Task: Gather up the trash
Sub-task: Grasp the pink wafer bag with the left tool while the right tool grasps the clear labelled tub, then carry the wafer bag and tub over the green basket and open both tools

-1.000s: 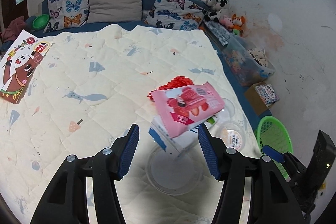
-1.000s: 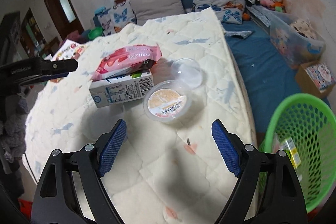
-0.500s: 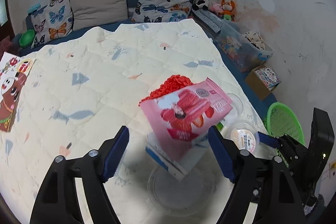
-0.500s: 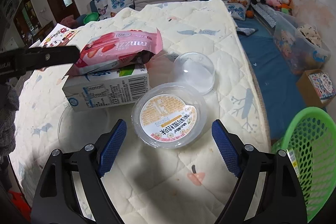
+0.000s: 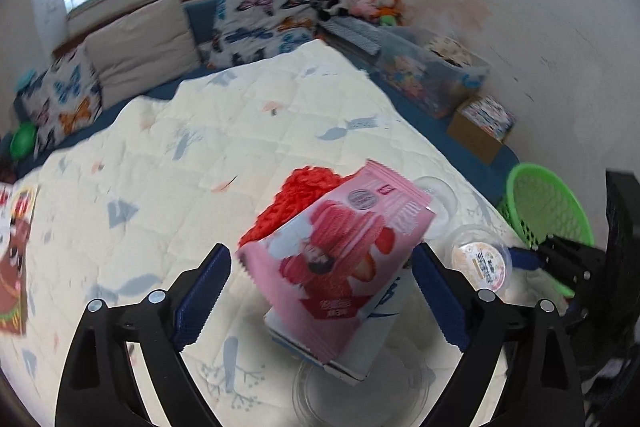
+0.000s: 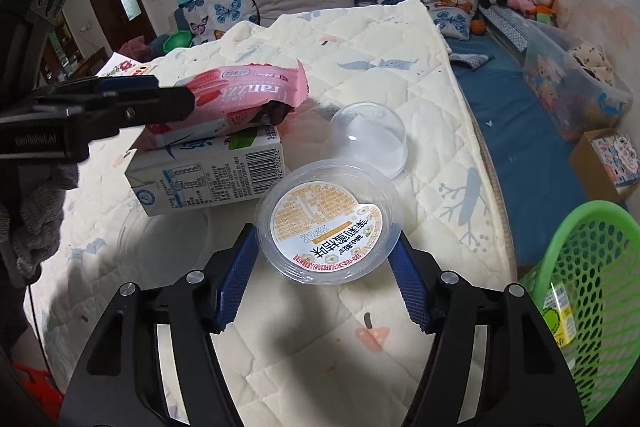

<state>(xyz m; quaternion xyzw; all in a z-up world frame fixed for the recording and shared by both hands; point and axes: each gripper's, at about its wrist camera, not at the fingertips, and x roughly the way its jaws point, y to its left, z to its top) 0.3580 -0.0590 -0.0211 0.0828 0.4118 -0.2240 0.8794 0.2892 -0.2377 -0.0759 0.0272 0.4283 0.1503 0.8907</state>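
Note:
A pink snack wrapper (image 5: 340, 247) lies on a white milk carton (image 5: 360, 343) on the quilted bed; both also show in the right wrist view, wrapper (image 6: 244, 95) and carton (image 6: 208, 175). My left gripper (image 5: 320, 295) is open, its fingers on either side of the wrapper and carton. A round plastic cup with a printed lid (image 6: 328, 223) sits between the fingers of my open right gripper (image 6: 320, 287), apart from the pads. It also shows in the left wrist view (image 5: 478, 261).
A clear dome lid (image 6: 370, 135) lies beyond the cup. A flat clear lid (image 5: 360, 395) lies under the carton. A red mesh (image 5: 296, 195) sits behind the wrapper. A green basket (image 6: 588, 287) with some trash stands on the floor at the right.
Both grippers have moved forward. The left now straddles the wrapper and carton; the right now straddles the lidded cup. Both stay open.

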